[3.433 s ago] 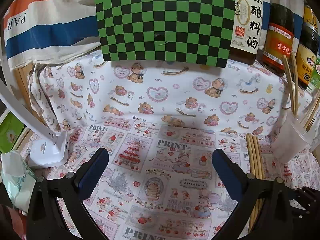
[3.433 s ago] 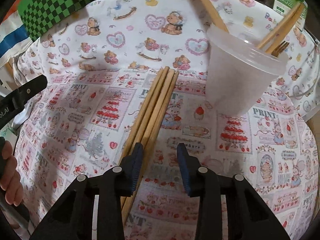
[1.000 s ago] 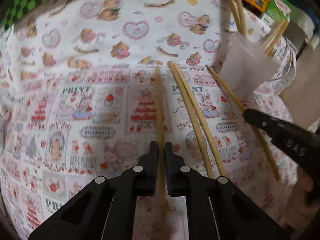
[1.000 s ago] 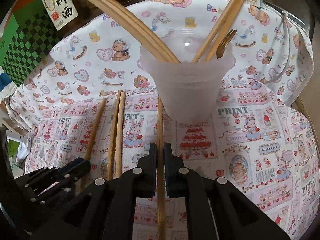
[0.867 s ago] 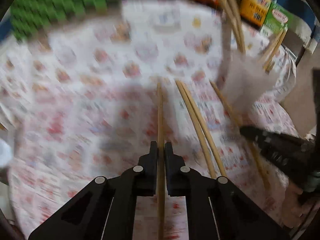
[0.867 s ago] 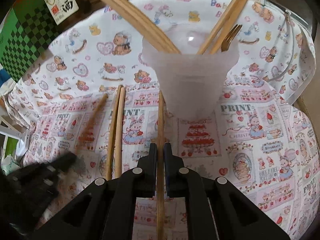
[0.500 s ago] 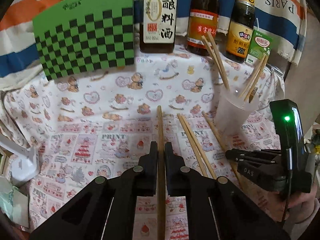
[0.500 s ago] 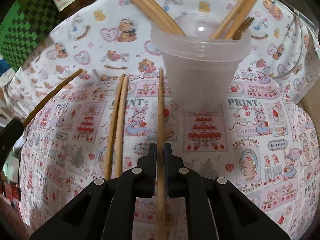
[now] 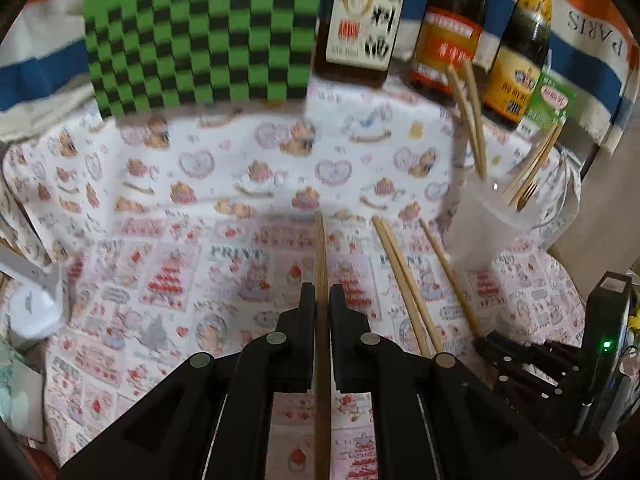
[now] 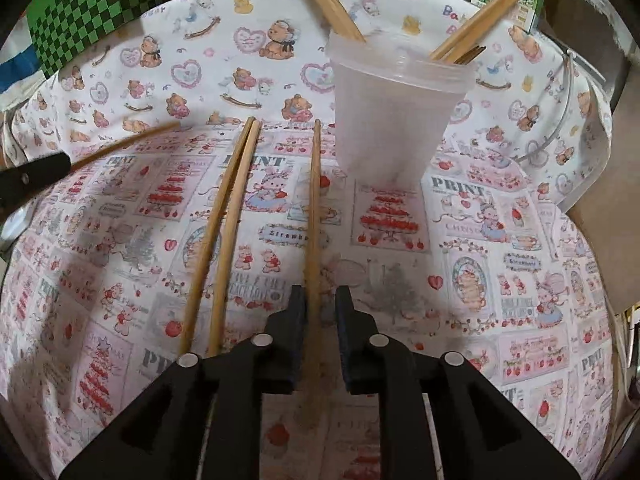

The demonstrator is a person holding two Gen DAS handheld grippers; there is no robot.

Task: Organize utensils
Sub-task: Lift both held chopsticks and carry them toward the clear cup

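My left claw [image 9: 319, 300] pinches one chopstick [image 9: 320, 256] lengthwise, lifted clear of the desk [image 9: 160, 280] for the plastic cup [image 10: 394, 120]. My right claw [image 10: 320, 308] looks slightly parted around another chopstick [image 10: 314, 208] lying just beside that cup; two more chopsticks [image 10: 224, 232] wait alongside.

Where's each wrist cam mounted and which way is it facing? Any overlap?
Left wrist: on left gripper, facing forward-down over patterned cloth toward checkered board and bottles; own jaws shut on first chopstick; right gripper at lower right.
Right wrist: on right gripper, facing down, close to plastic cup; own jaws stand around second chopstick; left gripper's tip at left edge.
Shared: plastic cup, patterned cloth, loose chopstick pair.
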